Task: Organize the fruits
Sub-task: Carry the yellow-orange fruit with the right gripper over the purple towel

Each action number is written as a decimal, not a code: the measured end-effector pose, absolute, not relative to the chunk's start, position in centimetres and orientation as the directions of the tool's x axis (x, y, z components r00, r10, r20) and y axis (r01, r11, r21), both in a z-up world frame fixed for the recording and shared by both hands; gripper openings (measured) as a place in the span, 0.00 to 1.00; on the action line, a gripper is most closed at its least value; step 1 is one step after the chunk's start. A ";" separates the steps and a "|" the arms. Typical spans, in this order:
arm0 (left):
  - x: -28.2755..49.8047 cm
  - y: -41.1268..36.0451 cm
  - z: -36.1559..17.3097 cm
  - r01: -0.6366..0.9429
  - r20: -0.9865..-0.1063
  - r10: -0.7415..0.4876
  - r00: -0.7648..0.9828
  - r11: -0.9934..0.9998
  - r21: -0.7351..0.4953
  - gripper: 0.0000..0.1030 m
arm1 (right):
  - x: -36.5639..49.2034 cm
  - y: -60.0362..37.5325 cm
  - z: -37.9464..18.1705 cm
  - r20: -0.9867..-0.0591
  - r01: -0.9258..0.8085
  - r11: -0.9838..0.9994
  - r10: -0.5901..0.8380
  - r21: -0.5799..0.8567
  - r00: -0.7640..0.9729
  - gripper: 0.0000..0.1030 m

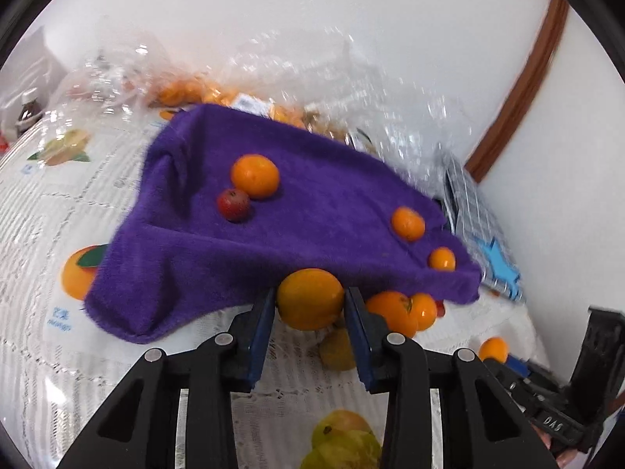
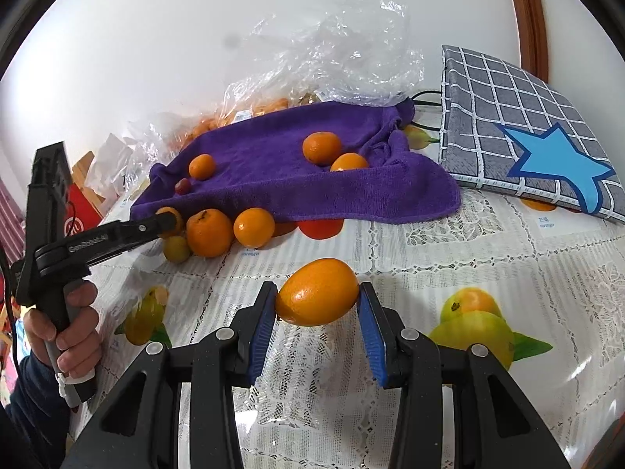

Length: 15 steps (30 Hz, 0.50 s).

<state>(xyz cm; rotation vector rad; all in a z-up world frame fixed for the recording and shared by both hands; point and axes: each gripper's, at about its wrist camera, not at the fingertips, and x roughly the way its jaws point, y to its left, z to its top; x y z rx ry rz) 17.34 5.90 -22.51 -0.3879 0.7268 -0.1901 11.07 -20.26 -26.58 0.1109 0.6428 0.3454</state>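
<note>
My left gripper [image 1: 310, 305] is shut on an orange [image 1: 310, 299] at the near edge of the purple towel [image 1: 312, 211]. On the towel lie three oranges [image 1: 254, 176] and a small red fruit [image 1: 233, 204]. Two more oranges [image 1: 394, 310] and a yellowish fruit [image 1: 336, 349] sit beside the held one. My right gripper [image 2: 317, 299] is shut on an oval orange [image 2: 317, 292], above the tablecloth. In the right wrist view the left gripper [image 2: 166, 223] reaches into the fruit cluster [image 2: 209, 231] by the towel [image 2: 297, 179].
Clear plastic bags [image 2: 332, 54] with more oranges lie behind the towel against the wall. A grey checked cushion with a blue star [image 2: 523, 133] lies at the right. The lace tablecloth [image 2: 468, 242] has printed fruit pictures. A red box [image 2: 80, 215] stands at the left.
</note>
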 end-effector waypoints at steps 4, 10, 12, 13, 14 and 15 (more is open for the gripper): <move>16.9 6.9 -22.3 0.026 -0.575 -0.303 0.760 0.898 -0.439 0.34 | 11.0 -20.3 -26.6 -0.566 -0.279 0.937 0.349 0.209 0.747 0.41; 16.1 7.1 -21.8 0.030 -0.546 -0.288 0.787 0.901 -0.432 0.34 | 10.9 -20.4 -26.6 -0.562 -0.274 0.940 0.342 0.204 0.753 0.41; 15.7 7.2 -21.7 0.028 -0.540 -0.280 0.794 0.903 -0.428 0.34 | 10.7 -20.7 -26.5 -0.551 -0.283 0.933 0.359 0.222 0.754 0.41; 15.5 7.3 -21.6 0.027 -0.536 -0.278 0.797 0.904 -0.428 0.34 | 10.8 -20.8 -26.5 -0.549 -0.282 0.932 0.361 0.226 0.754 0.41; 15.4 7.4 -21.5 0.026 -0.532 -0.276 0.801 0.903 -0.429 0.34 | 10.8 -20.9 -26.5 -0.549 -0.279 0.933 0.360 0.229 0.754 0.41; 15.2 7.5 -21.5 0.026 -0.528 -0.275 0.803 0.902 -0.431 0.34 | 10.9 -20.9 -26.5 -0.553 -0.276 0.933 0.360 0.231 0.752 0.41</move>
